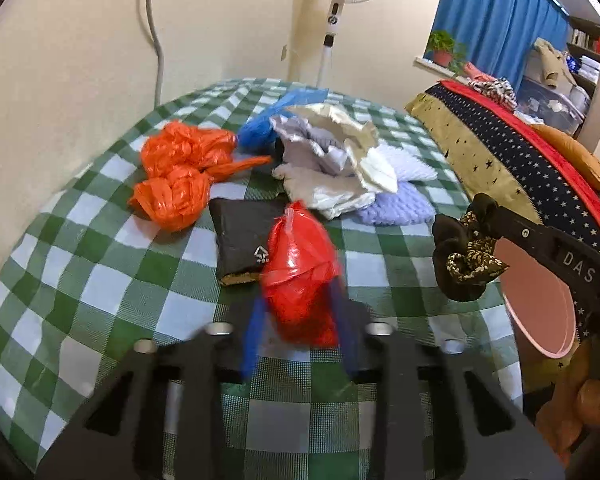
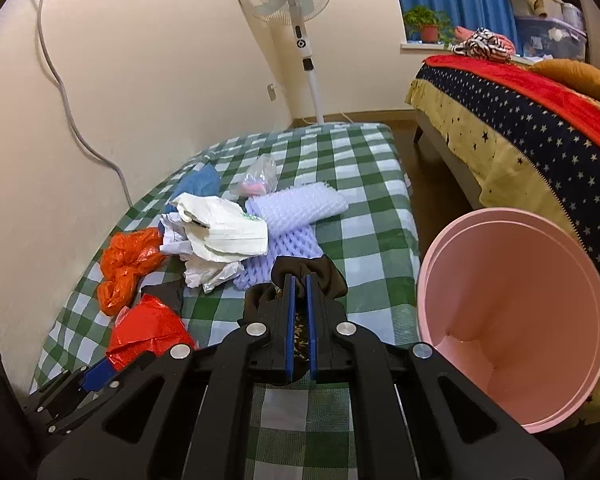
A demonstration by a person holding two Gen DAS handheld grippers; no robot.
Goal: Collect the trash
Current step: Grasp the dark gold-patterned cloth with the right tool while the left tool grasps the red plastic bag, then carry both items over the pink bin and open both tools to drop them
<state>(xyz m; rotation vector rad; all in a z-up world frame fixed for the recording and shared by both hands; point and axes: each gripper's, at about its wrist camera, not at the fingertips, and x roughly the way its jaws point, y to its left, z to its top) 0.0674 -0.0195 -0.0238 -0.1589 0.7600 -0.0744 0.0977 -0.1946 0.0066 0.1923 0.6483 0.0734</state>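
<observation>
My left gripper [image 1: 300,300] is shut on a red plastic bag [image 1: 302,276] and holds it just above the green checked table [image 1: 100,280]; it also shows in the right wrist view [image 2: 148,330]. My right gripper [image 2: 299,280] is shut on a dark brown wrapper with a gold pattern [image 2: 312,276], to the left of the pink bin [image 2: 512,320]; the wrapper also shows in the left wrist view [image 1: 466,248]. On the table lie orange bags [image 1: 180,172], white crumpled paper [image 1: 332,160], a blue bag [image 1: 268,120], lilac foam netting [image 2: 296,208] and a black pouch [image 1: 244,236].
A clear bag with something pink [image 2: 258,180] lies further back. A bed with star-print covers [image 2: 520,140] stands to the right behind the bin. A standing fan [image 2: 296,12] is at the table's far end. A wall runs along the left.
</observation>
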